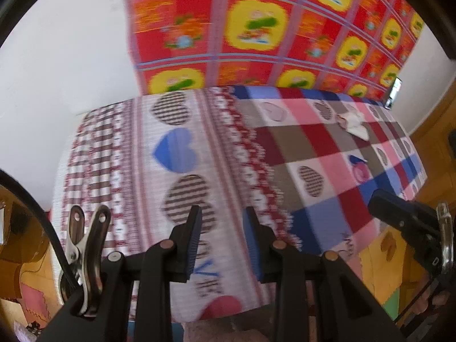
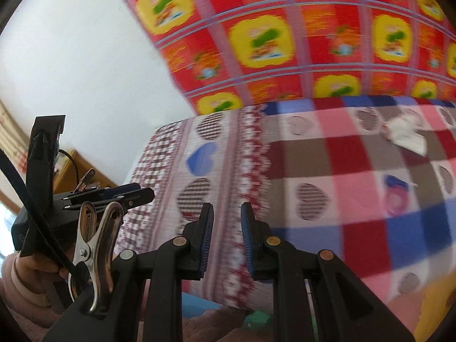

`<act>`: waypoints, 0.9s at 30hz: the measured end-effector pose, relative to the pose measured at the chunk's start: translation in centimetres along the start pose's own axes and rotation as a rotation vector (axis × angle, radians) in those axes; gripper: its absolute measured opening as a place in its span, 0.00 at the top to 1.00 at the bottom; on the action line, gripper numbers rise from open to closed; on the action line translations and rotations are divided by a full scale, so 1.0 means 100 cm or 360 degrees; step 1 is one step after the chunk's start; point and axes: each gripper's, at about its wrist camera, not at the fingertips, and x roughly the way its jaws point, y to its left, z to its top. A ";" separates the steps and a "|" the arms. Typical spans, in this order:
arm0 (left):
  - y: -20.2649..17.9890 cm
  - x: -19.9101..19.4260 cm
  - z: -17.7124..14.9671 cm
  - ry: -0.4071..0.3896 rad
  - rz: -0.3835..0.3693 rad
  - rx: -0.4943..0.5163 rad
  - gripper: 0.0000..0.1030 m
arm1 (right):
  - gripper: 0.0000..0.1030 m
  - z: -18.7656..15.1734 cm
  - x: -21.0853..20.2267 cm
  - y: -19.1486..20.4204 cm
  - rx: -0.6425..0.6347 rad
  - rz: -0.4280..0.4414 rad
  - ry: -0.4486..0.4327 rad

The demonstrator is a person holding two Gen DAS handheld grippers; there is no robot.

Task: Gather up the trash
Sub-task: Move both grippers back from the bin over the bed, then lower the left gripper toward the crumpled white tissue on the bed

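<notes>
Both wrist views are smeared with blur and look across a bed covered by a patchwork sheet (image 1: 285, 148) of hearts and red, blue, pink and brown squares, with a red-and-yellow patterned cloth (image 1: 256, 28) hanging on the white wall behind it. The left gripper (image 1: 222, 239) has its 2 blue-padded fingers spread apart with nothing between them, only the sheet showing through the gap. The right gripper (image 2: 226, 236) stands the same way, jaws parted a little more narrowly and bare. The trash lies on the far part of the bed, well apart from both grippers: a crumpled white paper (image 1: 353, 122) near the back edge, and closer in, a small blue-and-pink wrapper (image 1: 359, 168) on a pale square. The right view shows these same 2 pieces larger, and it alone shows the left gripper from the side, held by a hand (image 2: 37, 268) in a pink sleeve at the lower left. The left view alone shows the wooden floor and part of the right gripper at the right edge.
</notes>
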 end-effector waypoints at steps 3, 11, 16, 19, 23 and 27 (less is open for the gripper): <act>-0.027 0.005 0.002 0.0009 -0.0024 0.0029 0.70 | 0.80 -0.007 -0.016 -0.028 0.0034 -0.0044 -0.0005; -0.085 0.017 0.014 0.0024 -0.0082 0.0127 0.70 | 0.80 -0.017 -0.048 -0.082 0.0124 -0.0128 -0.0041; -0.114 0.027 0.025 0.0031 -0.0120 0.0235 0.70 | 0.80 -0.020 -0.059 -0.110 0.0201 -0.0169 -0.0061; -0.128 0.037 0.033 0.0036 -0.0156 0.0275 0.70 | 0.80 -0.019 -0.061 -0.123 0.0242 -0.0195 -0.0075; -0.147 0.053 0.050 0.0043 -0.0214 0.0323 0.70 | 0.80 -0.017 -0.062 -0.139 0.0280 -0.0245 -0.0077; -0.165 0.065 0.066 0.0053 -0.0251 0.0394 0.70 | 0.80 -0.013 -0.060 -0.155 0.0312 -0.0292 -0.0072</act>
